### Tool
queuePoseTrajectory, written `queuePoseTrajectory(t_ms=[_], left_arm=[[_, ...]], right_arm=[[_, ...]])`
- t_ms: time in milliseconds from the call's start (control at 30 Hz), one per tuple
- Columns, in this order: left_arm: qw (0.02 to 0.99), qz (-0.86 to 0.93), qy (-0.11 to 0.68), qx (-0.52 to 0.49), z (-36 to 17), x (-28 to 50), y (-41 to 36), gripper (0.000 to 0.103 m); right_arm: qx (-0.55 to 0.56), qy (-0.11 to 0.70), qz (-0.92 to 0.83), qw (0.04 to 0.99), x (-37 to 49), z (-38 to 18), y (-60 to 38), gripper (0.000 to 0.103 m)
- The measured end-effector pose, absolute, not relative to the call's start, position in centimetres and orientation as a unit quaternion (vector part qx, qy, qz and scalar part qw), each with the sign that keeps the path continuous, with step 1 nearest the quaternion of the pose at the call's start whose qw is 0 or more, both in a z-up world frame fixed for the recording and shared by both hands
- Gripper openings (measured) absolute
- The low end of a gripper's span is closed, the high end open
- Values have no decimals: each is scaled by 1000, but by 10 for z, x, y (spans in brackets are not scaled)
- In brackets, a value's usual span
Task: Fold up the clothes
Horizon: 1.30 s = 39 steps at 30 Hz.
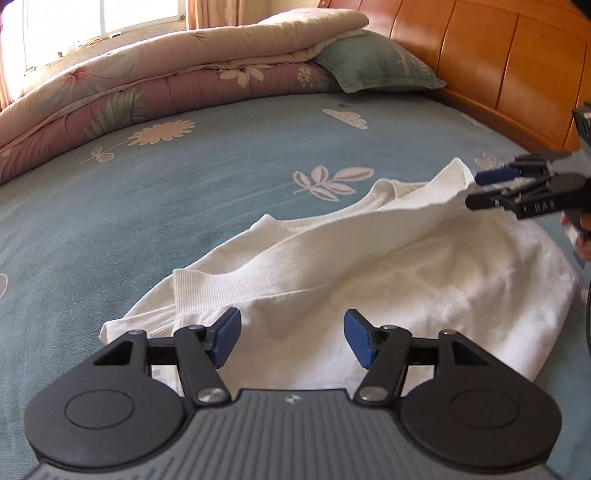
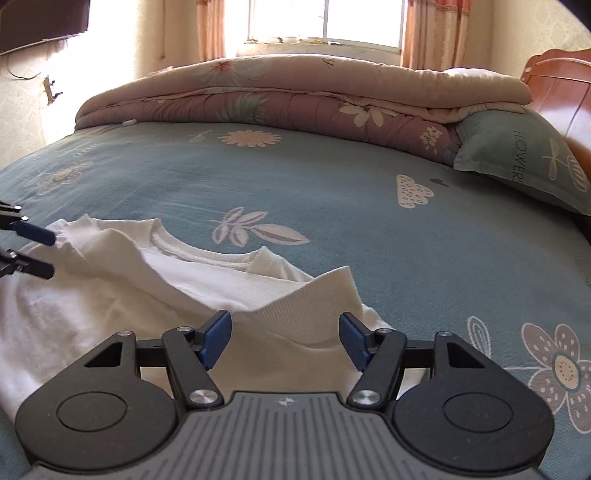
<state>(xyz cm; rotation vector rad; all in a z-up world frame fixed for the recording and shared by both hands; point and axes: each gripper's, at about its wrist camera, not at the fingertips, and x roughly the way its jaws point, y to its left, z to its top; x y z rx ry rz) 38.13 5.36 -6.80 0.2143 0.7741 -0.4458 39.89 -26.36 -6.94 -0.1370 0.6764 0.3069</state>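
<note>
A white knit garment (image 1: pixel 369 266) lies rumpled and partly folded over itself on the blue flowered bed sheet (image 1: pixel 184 206); its ribbed edge runs diagonally across the top. My left gripper (image 1: pixel 293 339) is open just above the garment's near edge, with nothing between its blue pads (image 1: pixel 227 338). In the right wrist view the same garment (image 2: pixel 129 295) shows its neckline, and my right gripper (image 2: pixel 285 339) is open over a raised ribbed corner. Each gripper also appears in the other's view: the right gripper (image 1: pixel 474 190) at the garment's far corner, the left gripper (image 2: pixel 44 253) by a bunched edge.
A folded floral quilt (image 2: pixel 295 96) and a blue-green pillow (image 2: pixel 517 158) lie along the far side of the bed. A wooden headboard (image 1: pixel 498 55) stands at the right. A bright window (image 2: pixel 325 18) with curtains is behind. A hand (image 1: pixel 583 236) shows at the right edge.
</note>
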Motion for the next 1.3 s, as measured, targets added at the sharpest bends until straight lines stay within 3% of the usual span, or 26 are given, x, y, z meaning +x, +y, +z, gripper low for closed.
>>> queuePoseTrajectory(t_ms=[200, 467, 500, 533, 600, 667, 767, 1033, 1300], left_arm=[[903, -192, 373, 95, -76, 395, 50, 60], [901, -214, 360, 112, -88, 401, 37, 65], [905, -184, 367, 114, -92, 406, 41, 65], [907, -179, 372, 83, -92, 410, 51, 65], [909, -171, 377, 38, -87, 414, 64, 65], [915, -161, 367, 53, -75, 408, 62, 60], [905, -226, 356, 51, -62, 396, 47, 62], [868, -321, 378, 24, -86, 422, -18, 65], [888, -254, 383, -4, -88, 464, -20, 64]], right_arm=[[-21, 325, 122, 938, 412, -65, -284, 69], [-137, 330, 194, 914, 408, -100, -231, 71], [-115, 337, 182, 917, 417, -103, -238, 82], [-92, 343, 171, 919, 425, -106, -244, 87], [-30, 354, 166, 920, 432, -101, -259, 84], [-40, 347, 143, 926, 422, -90, -259, 84], [-35, 337, 163, 927, 398, -75, -262, 84], [-69, 368, 191, 907, 343, -99, -257, 102], [-47, 347, 174, 920, 328, -103, -262, 103]])
